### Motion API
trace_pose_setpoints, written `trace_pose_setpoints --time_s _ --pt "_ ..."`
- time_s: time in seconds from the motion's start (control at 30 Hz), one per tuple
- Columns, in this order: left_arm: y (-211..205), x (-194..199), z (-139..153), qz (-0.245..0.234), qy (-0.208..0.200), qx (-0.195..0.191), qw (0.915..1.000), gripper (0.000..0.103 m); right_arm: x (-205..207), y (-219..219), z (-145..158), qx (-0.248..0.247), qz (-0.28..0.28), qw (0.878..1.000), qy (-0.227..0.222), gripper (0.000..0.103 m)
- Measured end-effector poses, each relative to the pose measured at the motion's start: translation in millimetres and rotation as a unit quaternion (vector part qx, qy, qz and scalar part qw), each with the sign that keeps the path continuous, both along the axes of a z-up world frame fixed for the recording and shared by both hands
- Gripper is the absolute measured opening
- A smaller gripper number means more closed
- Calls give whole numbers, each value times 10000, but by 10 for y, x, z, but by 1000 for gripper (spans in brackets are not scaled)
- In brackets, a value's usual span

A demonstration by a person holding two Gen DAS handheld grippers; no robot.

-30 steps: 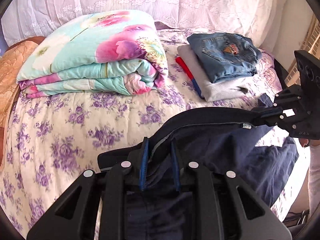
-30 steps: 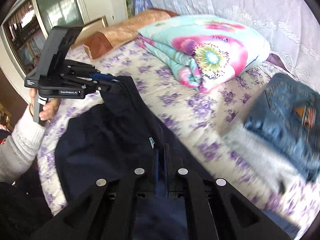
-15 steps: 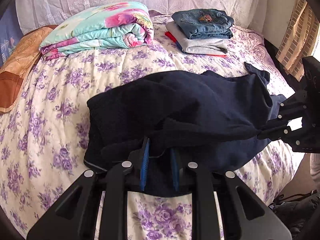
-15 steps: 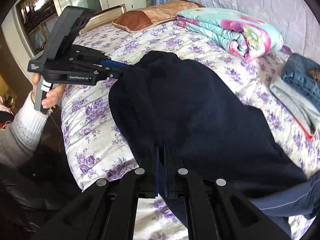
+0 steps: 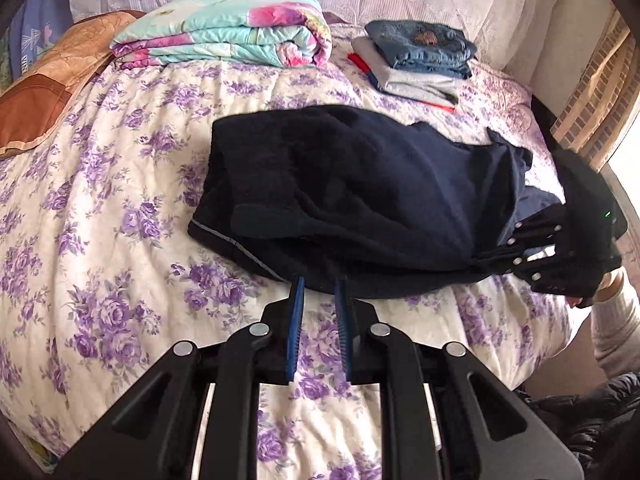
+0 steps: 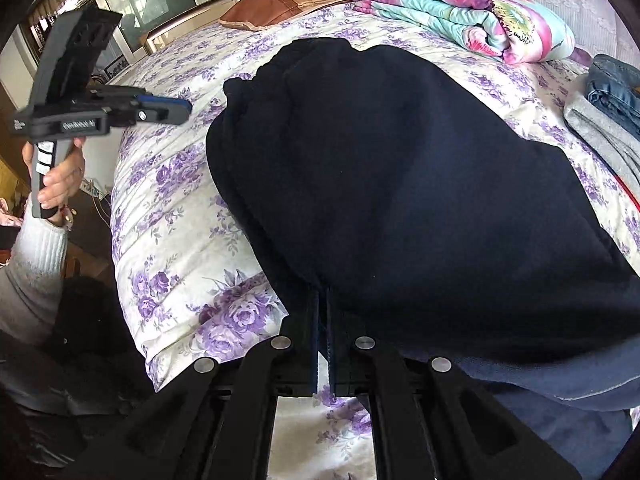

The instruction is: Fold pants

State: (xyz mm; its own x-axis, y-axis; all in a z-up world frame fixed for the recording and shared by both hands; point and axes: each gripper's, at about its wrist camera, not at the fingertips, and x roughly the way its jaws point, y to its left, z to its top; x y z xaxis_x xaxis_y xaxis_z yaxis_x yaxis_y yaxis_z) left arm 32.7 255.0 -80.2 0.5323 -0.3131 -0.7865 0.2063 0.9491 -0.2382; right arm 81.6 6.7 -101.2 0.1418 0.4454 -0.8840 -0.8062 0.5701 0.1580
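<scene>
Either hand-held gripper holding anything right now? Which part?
Right hand-held gripper is shut on the navy pants at their near edge. Left hand-held gripper is open, holding nothing.

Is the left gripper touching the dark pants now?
Apart. The right wrist view shows the left gripper off to the side of the dark pants, with flowered bedspread between them and nothing between its fingers.

Navy pants folded on bed
</scene>
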Motion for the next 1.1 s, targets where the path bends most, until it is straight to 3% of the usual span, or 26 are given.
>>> trace_pose_setpoints --time_s 0.17,0.33,0.4,0.43,0.47,0.57,0.63,0.73,0.87,0.97,1.1 --pt "-351 168 280 -201 -53 -187 9996 15 3 25 -78 -9 55 10000 54 4" --pt "-878 604 -11 -171 383 -121 9990 16 -17 12 -76 32 -155 9999 57 7" --pt "-986 661 -259 -84 756 -51 9971 16 -40 -38 -33 54 -290 9995 135 21" --pt "-1001 652 -379 95 828 12 9965 15 -64 -79 6 105 -311 9992 217 40" --pt "-989 590 -401 225 656 -42 9976 14 -87 -132 63 157 -355 9989 262 48" --pt "-962 446 -436 510 442 -181 9976 14 -46 -380 261 262 -678 9959 539 50" --pt "-974 434 -438 604 415 -159 9972 14 166 -665 423 186 -1277 9891 705 53" --pt "-1017 474 -413 562 498 15 9972 14 696 -1274 731 -333 -2688 9618 387 66" --pt "-1020 497 -399 547 528 132 9970 14 1472 -2146 987 -1043 -4285 8973 158 73" --pt "-1025 476 -410 555 480 171 9972 14 1938 -2588 878 -1233 -4939 8591 534 73" --pt "-1021 492 -422 531 481 123 9974 14 2366 -2879 602 -1566 -5360 8260 764 72"
